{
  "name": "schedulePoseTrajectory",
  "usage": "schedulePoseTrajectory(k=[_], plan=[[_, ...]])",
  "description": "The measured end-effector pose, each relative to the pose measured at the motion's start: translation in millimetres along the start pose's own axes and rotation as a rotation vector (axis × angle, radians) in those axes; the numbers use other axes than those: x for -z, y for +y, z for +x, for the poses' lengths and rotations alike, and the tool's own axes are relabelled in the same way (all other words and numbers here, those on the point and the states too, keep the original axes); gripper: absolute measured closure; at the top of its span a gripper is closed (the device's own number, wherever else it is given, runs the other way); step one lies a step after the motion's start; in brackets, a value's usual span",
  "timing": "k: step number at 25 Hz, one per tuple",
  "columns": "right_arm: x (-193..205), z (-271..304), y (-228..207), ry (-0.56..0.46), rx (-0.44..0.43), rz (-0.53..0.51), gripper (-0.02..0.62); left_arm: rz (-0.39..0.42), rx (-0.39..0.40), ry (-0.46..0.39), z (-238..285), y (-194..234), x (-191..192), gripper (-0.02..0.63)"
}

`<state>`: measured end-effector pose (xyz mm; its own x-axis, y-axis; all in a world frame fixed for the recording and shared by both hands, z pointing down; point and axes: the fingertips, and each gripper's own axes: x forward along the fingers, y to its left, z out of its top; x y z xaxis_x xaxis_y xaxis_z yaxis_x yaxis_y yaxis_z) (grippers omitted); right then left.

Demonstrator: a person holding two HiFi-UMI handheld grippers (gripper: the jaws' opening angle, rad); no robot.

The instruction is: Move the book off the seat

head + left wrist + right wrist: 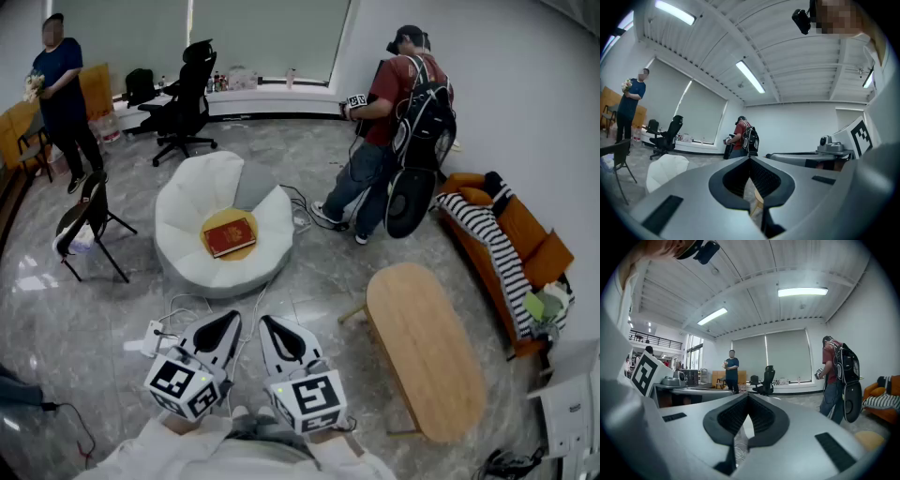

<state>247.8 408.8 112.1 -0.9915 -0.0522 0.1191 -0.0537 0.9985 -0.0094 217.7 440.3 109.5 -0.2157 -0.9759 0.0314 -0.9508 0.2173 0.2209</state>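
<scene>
Here, left claw [223, 323]: low at the near edge of the head view, held level, both jaws closed tip to tip, nothing between them.
Right claw [272, 326]: just beside the left one, tilted a little downward, jaws also closed together and empty.
Cables [178, 309]: white, lying on the floor [309, 281] between the claws and the seat.
Seat [187, 202]: white, round, with petal-like sides, standing ahead of both claws and well apart from them.
Cushion [225, 215]: yellow, in the middle of the seat.
Book [230, 236]: red, lying flat on the cushion, not touched by either claw.
Tabletop [422, 347]: oval, wooden, bare, to the right of the seat.
Sofa [525, 234]: orange, along the right wall, with a striped cloth on it.
Person with a backpack [398, 103]: standing behind the seat, near the right wall.
Person in dark blue [61, 84]: standing far left.
Office chair [187, 94]: black, by the window.
</scene>
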Motion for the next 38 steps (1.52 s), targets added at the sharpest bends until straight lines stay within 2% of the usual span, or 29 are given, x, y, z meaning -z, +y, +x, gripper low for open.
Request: schedulePoseTrajectory(k=[13,34,38], plan=[[6,9,-4,0.036,0.013,0.007,0.584,-0.006,-0.045,0.051,0,21,11,0.601],[5,11,-8,0.022,0.004,0.03,0.583,0.001,-0.053,0.044,7,20,7,0.601],[10,9,-11,0.046,0.011,0.045,0.583,-0.002,-0.064,0.047,7,20,10,0.601]])
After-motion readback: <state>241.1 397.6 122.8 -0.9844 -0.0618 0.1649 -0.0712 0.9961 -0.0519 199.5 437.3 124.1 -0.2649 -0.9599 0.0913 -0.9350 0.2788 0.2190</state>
